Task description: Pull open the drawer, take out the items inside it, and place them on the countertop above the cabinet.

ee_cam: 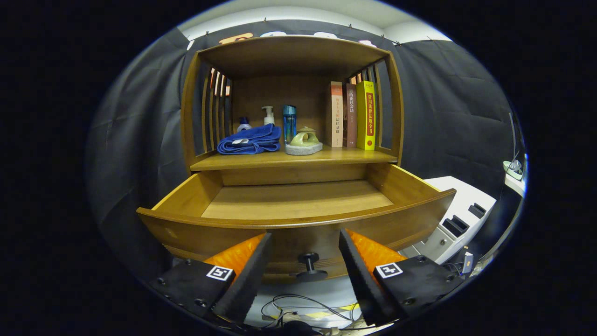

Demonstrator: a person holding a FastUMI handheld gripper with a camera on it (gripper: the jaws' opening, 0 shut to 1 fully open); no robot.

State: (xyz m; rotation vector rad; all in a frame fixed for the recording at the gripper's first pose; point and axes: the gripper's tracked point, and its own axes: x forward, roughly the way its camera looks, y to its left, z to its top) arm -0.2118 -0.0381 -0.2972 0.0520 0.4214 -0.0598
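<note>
The wooden cabinet's drawer (298, 223) stands pulled far out, and its floor shows bare wood. Its black knob (311, 267) sits on the drawer front, between my fingers and a little beyond them. My gripper (305, 242) is open, with orange-and-black fingers (249, 266) on either side of the knob and nothing held. On the countertop (294, 158) above the drawer lie a folded blue towel (252, 140), a white pump bottle (268, 115), a small blue-capped bottle (243, 124), a blue tumbler (289, 123) and a green ceramic piece (304, 141).
Three upright books (352, 115) stand at the right of the countertop under the cabinet's top shelf. A white machine (459, 219) sits to the right of the drawer. Cables (303, 312) lie on the floor below the fingers.
</note>
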